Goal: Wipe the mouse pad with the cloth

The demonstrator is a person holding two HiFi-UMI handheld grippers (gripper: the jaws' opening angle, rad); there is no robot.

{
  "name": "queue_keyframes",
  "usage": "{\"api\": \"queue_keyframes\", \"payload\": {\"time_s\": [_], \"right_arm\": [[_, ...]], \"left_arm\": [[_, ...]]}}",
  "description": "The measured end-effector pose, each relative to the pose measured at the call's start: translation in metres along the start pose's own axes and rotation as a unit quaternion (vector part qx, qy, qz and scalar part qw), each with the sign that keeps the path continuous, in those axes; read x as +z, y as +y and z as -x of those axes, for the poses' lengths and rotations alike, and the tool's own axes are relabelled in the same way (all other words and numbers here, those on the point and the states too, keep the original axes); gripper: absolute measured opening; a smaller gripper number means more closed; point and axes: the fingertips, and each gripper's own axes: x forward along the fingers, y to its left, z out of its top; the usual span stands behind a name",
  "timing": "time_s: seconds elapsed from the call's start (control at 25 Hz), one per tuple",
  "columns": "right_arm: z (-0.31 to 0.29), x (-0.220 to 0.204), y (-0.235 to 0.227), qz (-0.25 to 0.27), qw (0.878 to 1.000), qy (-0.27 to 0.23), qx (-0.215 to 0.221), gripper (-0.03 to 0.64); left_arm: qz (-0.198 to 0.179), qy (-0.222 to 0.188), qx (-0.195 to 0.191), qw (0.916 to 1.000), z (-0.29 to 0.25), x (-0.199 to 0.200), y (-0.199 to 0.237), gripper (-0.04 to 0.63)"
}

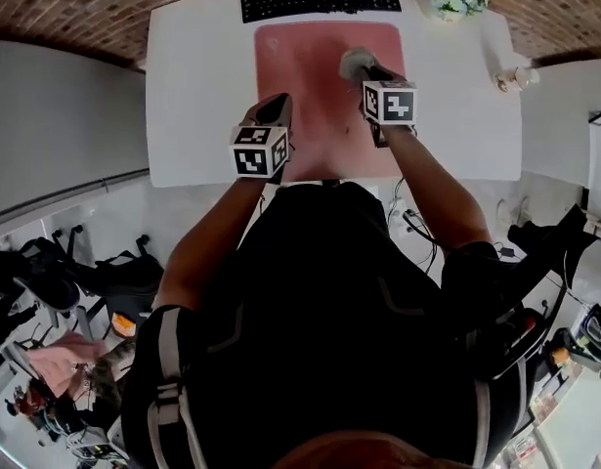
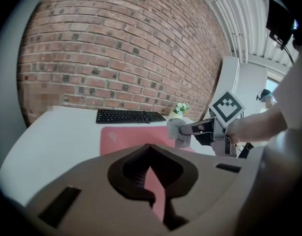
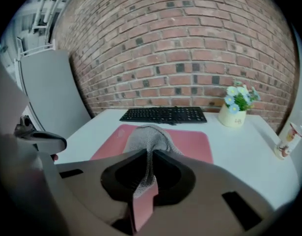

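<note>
The right gripper (image 3: 150, 156) is squeezed tight on the grey cloth (image 3: 147, 136), which sits on the pink mouse pad (image 3: 197, 144) on the bench (image 3: 241, 154). The cloth looks soft, light and floppy; a bunched-up pinch suits it. The left gripper (image 2: 150, 149) is closed, holding nothing.

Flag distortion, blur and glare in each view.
Head view: strong fisheye bows the white table edges; lighting even. Left gripper view: black vignette, curved brick wall, a mosaic patch at left, bright washout at far right. Right gripper view: same vignette; grey cloth in the jaws slightly soft, keyboard sharp.
</note>
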Motion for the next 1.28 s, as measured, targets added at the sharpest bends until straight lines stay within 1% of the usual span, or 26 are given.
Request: {"api": "queue_keyframes", "payload": {"time_s": [0.12, 0.2, 0.24, 0.32, 0.44, 0.52, 0.56, 0.68, 0.76, 0.88, 1.08, 1.16, 1.28], "right_arm": [[-0.018, 0.016, 0.052, 0.021, 0.998, -0.002, 0.053, 0.041], [-0.037, 0.019, 0.084, 0.040, 0.996, -0.002, 0.084, 0.041], [-0.045, 0.019, 0.098, 0.052, 0.994, 0.003, 0.093, 0.041], [-0.061, 0.017, 0.125, 0.075, 0.991, 0.017, 0.109, 0.041], [-0.085, 0.010, 0.164, 0.096, 0.985, 0.035, 0.139, 0.041], [-0.102, 0.002, 0.179, 0.111, 0.981, 0.046, 0.149, 0.041], [-0.109, -0.002, 0.183, 0.113, 0.981, 0.053, 0.150, 0.041], [-0.122, -0.013, 0.193, 0.110, 0.979, 0.075, 0.155, 0.041], [-0.130, -0.021, 0.199, 0.118, 0.976, 0.088, 0.160, 0.041], [-0.137, -0.024, 0.195, 0.115, 0.977, 0.098, 0.152, 0.041], [-0.141, -0.024, 0.175, 0.099, 0.980, 0.107, 0.136, 0.041], [-0.141, -0.024, 0.165, 0.096, 0.981, 0.106, 0.128, 0.041], [-0.139, -0.024, 0.148, 0.077, 0.985, 0.105, 0.115, 0.041]], "left_arm": [[0.018, -0.012, 0.041, 0.9989, 0.015, 0.003, 0.025, 0.000], [0.039, -0.018, 0.069, 0.9967, 0.027, 0.003, 0.041, 0.000], [0.049, -0.019, 0.077, 0.9957, 0.032, 0.002, 0.047, 0.000], [0.056, -0.019, 0.089, 0.9943, 0.038, -0.001, 0.057, 0.000], [0.069, -0.019, 0.129, 0.9890, 0.049, -0.006, 0.079, 0.000], [0.083, -0.017, 0.153, 0.9845, 0.055, -0.010, 0.090, 0.000], [0.086, -0.016, 0.157, 0.9837, 0.056, -0.011, 0.093, 0.000], [0.089, -0.016, 0.162, 0.9827, 0.056, -0.013, 0.098, 0.000], [0.096, -0.016, 0.165, 0.9815, 0.056, -0.016, 0.101, 0.000], [0.104, -0.018, 0.155, 0.9823, 0.050, -0.015, 0.101, 0.000], [0.095, -0.005, 0.132, 0.9866, 0.035, -0.012, 0.092, 0.000], [0.084, 0.005, 0.125, 0.9886, 0.028, -0.012, 0.085, 0.000], [0.069, 0.019, 0.115, 0.9908, 0.018, -0.014, 0.075, 0.000]]}}
